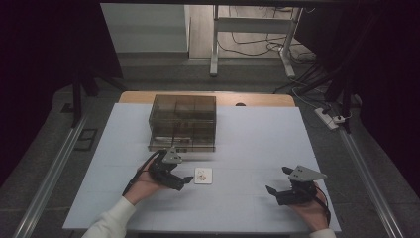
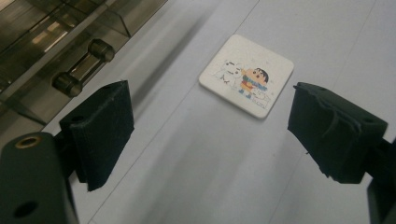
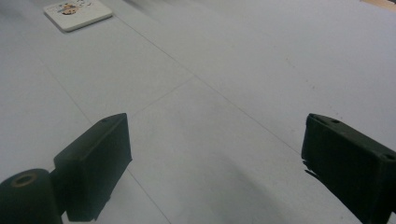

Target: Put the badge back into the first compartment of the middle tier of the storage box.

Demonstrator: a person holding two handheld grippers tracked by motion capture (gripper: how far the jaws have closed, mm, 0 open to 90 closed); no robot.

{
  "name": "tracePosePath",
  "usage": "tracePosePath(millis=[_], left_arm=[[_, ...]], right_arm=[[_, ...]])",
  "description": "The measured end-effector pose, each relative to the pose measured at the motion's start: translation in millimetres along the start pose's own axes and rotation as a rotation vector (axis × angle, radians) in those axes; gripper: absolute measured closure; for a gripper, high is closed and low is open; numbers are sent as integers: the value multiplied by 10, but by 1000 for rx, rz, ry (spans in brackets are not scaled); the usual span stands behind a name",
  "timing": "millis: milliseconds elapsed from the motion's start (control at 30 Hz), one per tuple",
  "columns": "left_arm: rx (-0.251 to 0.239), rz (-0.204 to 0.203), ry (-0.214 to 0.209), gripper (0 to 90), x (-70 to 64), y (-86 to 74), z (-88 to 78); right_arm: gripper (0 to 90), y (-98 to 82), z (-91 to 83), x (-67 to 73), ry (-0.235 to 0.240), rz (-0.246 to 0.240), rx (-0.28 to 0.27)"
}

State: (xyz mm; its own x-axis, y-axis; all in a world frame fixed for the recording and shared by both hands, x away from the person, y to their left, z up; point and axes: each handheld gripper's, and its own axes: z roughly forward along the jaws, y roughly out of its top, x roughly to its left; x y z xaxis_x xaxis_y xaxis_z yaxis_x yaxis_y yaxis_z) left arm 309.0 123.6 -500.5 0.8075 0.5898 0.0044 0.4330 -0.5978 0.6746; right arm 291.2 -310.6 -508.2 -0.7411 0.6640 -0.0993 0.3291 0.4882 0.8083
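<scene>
White table covering [image 1: 247, 144] spreads under both tools. Nearest the person, the right gripper [image 1: 280, 180] hovers low over bare surface at the right, its jaws spread wide with nothing between them. The left gripper [image 1: 187, 179] sits at the left, a little farther in, jaws likewise spread and empty, pointing toward a square white coaster [image 2: 246, 75] printed with a cartoon boy and a small white dog. The coaster lies flat just beyond the left gripper's jaws, untouched. Behind it stands a smoky translucent drawer box [image 1: 183, 122] with a bar handle [image 2: 84, 66] on its lower front.
</scene>
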Motion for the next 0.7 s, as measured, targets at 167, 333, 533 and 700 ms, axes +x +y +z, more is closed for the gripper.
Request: tracePosePath(millis=[167,333,533,700], left_arm=[[8,9,-6,145,-5,45,42],[16,18,-11,145,-10,88,93],[24,25,-17,145,-17,132,149],[34,33,-23,145,-24,162,189]], right_arm=[[81,0,2,1,1,0,1],[81,0,4,2,1,-1,3],[81,-2,7,3,2,-1,6],[81,-2,7,4,4,-1,3]])
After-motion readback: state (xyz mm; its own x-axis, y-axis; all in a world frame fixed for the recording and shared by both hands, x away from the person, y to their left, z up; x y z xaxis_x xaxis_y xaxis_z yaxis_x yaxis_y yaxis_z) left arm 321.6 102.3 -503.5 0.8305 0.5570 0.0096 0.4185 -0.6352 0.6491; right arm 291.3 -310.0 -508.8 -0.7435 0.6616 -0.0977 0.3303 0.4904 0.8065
